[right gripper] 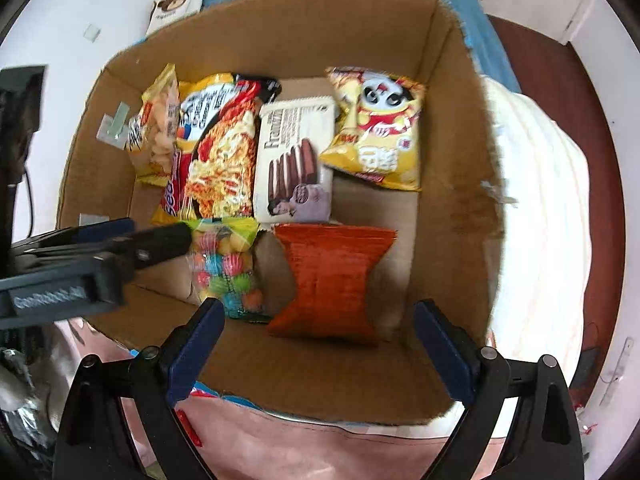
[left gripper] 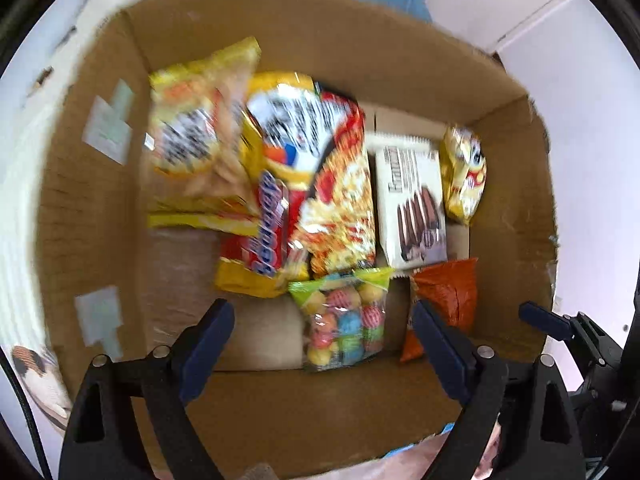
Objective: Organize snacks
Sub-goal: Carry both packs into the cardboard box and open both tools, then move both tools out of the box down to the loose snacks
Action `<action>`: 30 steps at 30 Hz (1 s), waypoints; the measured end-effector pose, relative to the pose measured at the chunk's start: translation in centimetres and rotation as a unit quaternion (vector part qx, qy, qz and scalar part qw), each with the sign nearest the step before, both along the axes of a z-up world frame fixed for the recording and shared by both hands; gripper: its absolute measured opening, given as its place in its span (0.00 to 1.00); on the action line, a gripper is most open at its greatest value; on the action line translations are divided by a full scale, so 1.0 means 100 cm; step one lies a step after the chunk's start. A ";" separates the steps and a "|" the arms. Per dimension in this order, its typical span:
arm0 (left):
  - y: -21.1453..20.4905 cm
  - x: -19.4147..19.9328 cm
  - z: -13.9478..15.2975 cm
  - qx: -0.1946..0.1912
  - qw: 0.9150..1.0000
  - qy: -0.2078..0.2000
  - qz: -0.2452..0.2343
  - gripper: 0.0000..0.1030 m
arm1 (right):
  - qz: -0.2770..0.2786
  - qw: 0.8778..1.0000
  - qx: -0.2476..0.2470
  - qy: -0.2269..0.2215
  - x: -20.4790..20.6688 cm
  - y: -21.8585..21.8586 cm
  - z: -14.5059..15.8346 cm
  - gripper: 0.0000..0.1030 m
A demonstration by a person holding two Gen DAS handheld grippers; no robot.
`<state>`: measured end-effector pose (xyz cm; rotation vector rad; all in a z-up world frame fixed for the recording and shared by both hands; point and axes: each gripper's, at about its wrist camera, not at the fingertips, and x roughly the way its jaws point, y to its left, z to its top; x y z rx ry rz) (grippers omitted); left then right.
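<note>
Both tongs gape empty over the snack-filled box

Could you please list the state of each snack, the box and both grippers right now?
cardboard box: open-topped, holding all the snacks
orange bag: lying flat, sealed, near the front
gumball bag: sealed, beside the orange bag
white biscuit pack: lying face up
panda chip bag: tilted at the back right
noodle packet: leaning over neighbouring packs
left gripper: open, empty
right gripper: open, empty
</note>
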<state>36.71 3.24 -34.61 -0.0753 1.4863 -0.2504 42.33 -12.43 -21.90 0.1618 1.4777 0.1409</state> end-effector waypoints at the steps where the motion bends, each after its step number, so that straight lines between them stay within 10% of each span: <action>1: 0.002 -0.003 0.008 0.004 1.000 -0.017 0.002 0.88 | -0.003 1.000 0.001 -0.007 -0.003 -0.001 0.004 0.95; 11: 0.008 -0.044 0.068 0.019 0.989 -0.144 0.018 0.88 | -0.015 0.995 -0.028 -0.095 -0.038 -0.002 0.053 0.95; 30: 0.030 -0.148 0.145 0.004 0.968 -0.250 0.030 0.88 | -0.048 0.973 -0.037 -0.225 -0.132 0.009 0.136 0.95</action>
